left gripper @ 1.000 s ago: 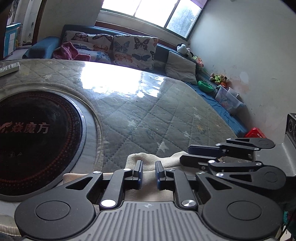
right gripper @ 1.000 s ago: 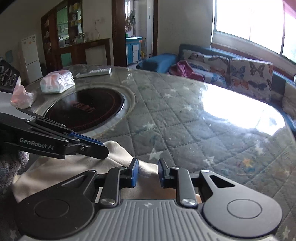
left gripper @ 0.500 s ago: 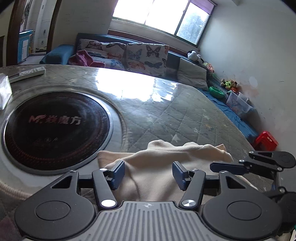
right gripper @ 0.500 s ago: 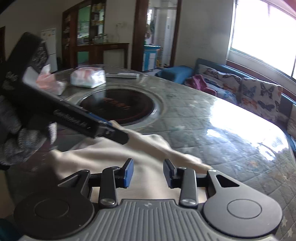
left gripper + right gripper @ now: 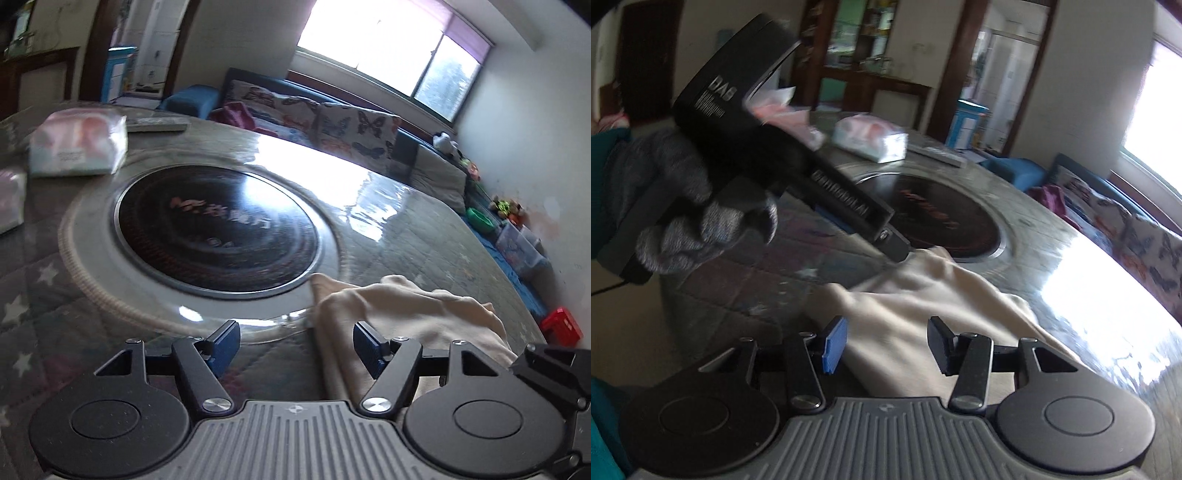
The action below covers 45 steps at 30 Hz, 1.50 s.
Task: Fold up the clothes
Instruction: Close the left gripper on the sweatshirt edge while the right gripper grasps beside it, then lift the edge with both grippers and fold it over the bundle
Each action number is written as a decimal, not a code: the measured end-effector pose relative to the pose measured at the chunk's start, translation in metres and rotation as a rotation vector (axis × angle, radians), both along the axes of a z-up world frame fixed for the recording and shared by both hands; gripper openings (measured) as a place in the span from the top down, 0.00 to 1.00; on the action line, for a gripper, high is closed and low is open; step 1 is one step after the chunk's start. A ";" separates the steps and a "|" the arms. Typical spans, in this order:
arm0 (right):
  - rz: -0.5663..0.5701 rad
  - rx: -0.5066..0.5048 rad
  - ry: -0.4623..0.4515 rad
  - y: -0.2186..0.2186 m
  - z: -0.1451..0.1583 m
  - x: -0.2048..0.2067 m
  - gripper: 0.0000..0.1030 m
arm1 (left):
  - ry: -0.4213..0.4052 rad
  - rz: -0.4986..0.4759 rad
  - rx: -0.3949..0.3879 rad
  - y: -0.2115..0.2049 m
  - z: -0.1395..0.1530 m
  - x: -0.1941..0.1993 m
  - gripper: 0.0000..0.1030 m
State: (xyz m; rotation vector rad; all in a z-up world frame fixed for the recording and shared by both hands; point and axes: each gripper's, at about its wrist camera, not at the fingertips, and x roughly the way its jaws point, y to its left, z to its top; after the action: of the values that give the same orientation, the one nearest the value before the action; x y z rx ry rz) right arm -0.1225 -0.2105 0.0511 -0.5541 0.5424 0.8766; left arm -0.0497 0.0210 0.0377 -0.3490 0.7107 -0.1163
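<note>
A cream garment [image 5: 406, 314] lies bunched on the quilted round table, beside the black round hob; in the right wrist view the garment [image 5: 923, 299] spreads out ahead of the fingers. My left gripper [image 5: 295, 347] is open and empty, its right finger over the garment's left edge. My right gripper [image 5: 886, 347] is open and empty, held above the garment. The left gripper also shows in the right wrist view [image 5: 886, 240], held in a grey-gloved hand, its tip close to the garment's far corner.
A black round hob [image 5: 218, 232] is set in the table's middle. Tissue packs [image 5: 77, 144] and a remote [image 5: 155, 125] lie on the far left. A sofa with butterfly cushions [image 5: 332, 122] stands behind the table. A red stool [image 5: 561, 325] is on the floor at right.
Both grippers have opened, let go of the garment and lifted back from it. The garment now lies loose on the table. The left gripper has swung left toward the hob.
</note>
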 end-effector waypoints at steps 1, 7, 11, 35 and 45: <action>0.014 -0.012 -0.009 0.005 -0.001 -0.003 0.52 | 0.002 0.015 -0.009 0.005 -0.001 -0.003 0.31; 0.075 -0.072 -0.041 0.032 -0.012 -0.015 0.55 | 0.009 0.021 -0.083 0.012 -0.003 -0.015 0.31; 0.061 -0.094 -0.032 0.042 -0.019 -0.014 0.68 | 0.029 0.022 -0.167 0.012 -0.005 -0.018 0.31; -0.025 0.164 0.071 -0.016 0.027 0.001 0.88 | 0.199 0.094 -0.678 -0.005 -0.039 0.017 0.57; -0.095 0.187 0.122 -0.045 0.014 0.005 0.79 | 0.227 0.110 -0.717 0.001 -0.052 0.023 0.82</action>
State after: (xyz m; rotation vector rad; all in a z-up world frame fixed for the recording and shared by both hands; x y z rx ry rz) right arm -0.1172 -0.2552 0.0649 -0.3037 0.5853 0.8643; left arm -0.0266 0.0222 -0.0148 -1.0988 0.8583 -0.2295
